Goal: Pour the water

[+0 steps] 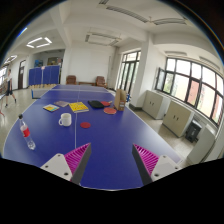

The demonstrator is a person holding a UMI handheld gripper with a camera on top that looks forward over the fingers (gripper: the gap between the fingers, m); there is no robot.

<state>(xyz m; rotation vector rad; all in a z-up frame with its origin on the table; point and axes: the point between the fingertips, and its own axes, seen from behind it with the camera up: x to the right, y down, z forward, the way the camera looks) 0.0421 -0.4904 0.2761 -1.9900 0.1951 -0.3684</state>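
Two pink-padded fingers of your gripper stand spread apart, holding nothing, over the blue table. The bottle stands well off left; the white cup beyond. No writing is readable.

A long blue table carries everything. On it a clear plastic bottle with a red cap stands near one side, tilted in the wide view. Farther along sits a white cup, with a small red disc just beside it. Beyond them lie a yellow sheet, a dark flat item and a red plate.
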